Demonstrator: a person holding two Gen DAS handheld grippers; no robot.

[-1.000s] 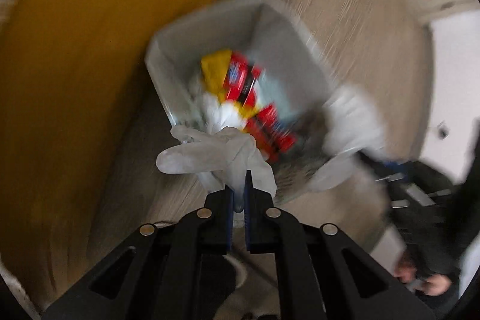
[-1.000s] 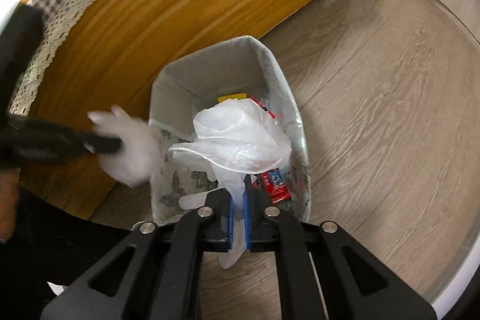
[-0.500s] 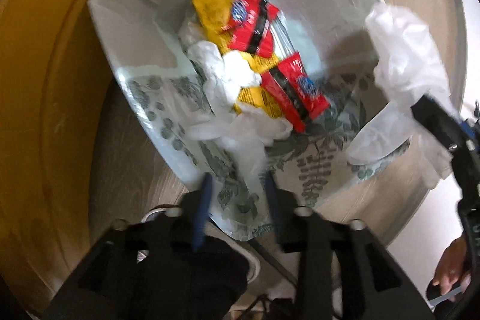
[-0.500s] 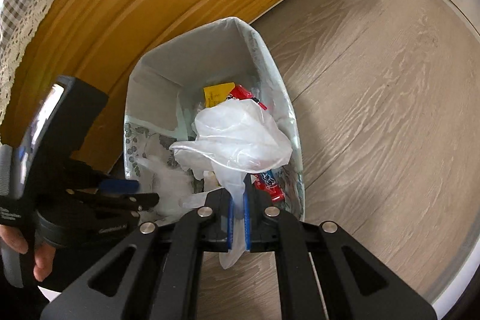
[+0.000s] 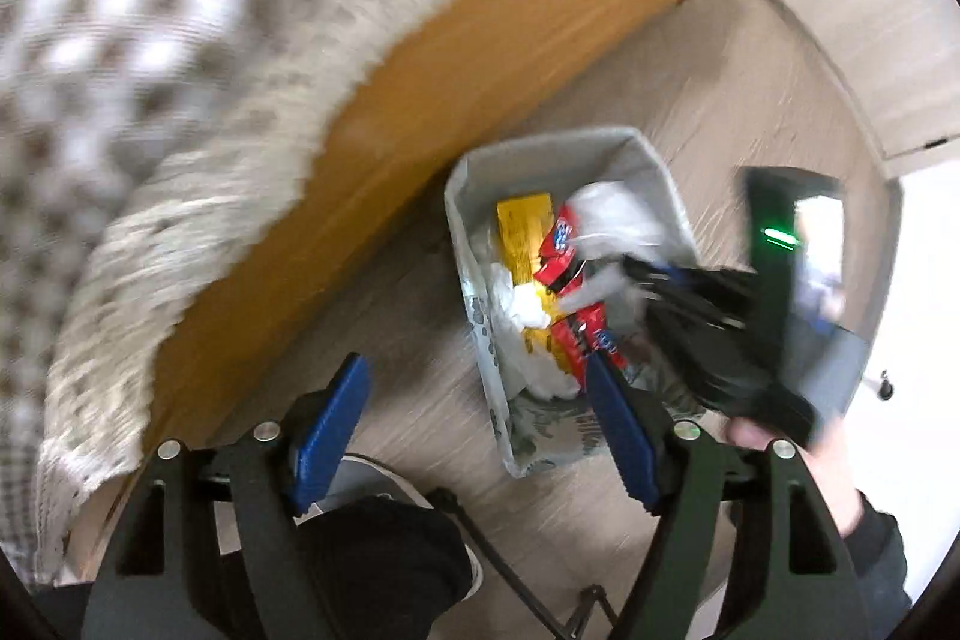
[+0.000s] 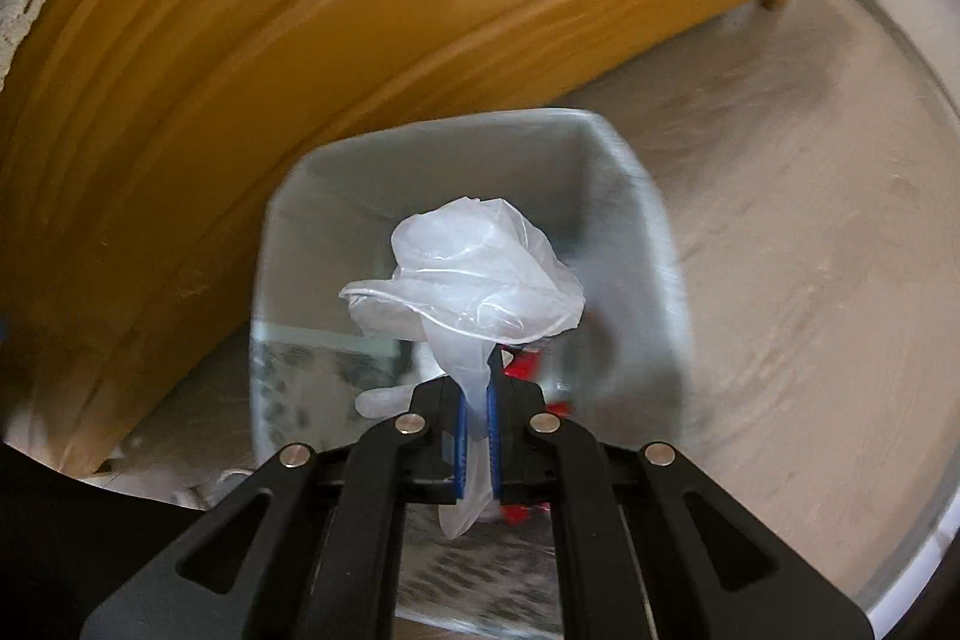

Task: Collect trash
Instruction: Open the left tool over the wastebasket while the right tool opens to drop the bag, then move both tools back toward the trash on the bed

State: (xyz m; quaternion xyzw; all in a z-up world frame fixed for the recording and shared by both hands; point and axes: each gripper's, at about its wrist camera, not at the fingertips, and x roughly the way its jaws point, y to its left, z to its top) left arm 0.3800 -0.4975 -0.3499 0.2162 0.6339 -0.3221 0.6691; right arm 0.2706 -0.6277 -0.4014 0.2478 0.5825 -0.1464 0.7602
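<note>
A grey-lined trash bin (image 5: pixel 540 142) stands on the wood floor beside wooden furniture. Inside lie red wrappers (image 5: pixel 564 250), a yellow wrapper (image 5: pixel 525 232) and crumpled white gloves (image 5: pixel 528 304). My left gripper (image 5: pixel 474 370) hangs above the bin's near edge, jaws opening wide with nothing between them. My right gripper (image 6: pixel 477 400) hovers over the bin (image 6: pixel 420 172), its jaws starting to open, with a clear plastic glove (image 6: pixel 474 274) still pinched between the blue pads. In the left wrist view the right gripper (image 5: pixel 630 265) reaches in from the right with that glove (image 5: pixel 612 220).
A honey-coloured wooden panel (image 6: pixel 300 10) curves past the bin's left side, topped by a checkered cloth with a lace edge (image 5: pixel 180 220). A shoe (image 5: pixel 372 478) and a dark cable (image 5: pixel 504 568) lie near the bin. A person's hand (image 5: pixel 798 460) holds the right gripper.
My left gripper let its white glove drop into the bin, opened wide and rose away. My right gripper came in lower over the bin with the plastic glove.
</note>
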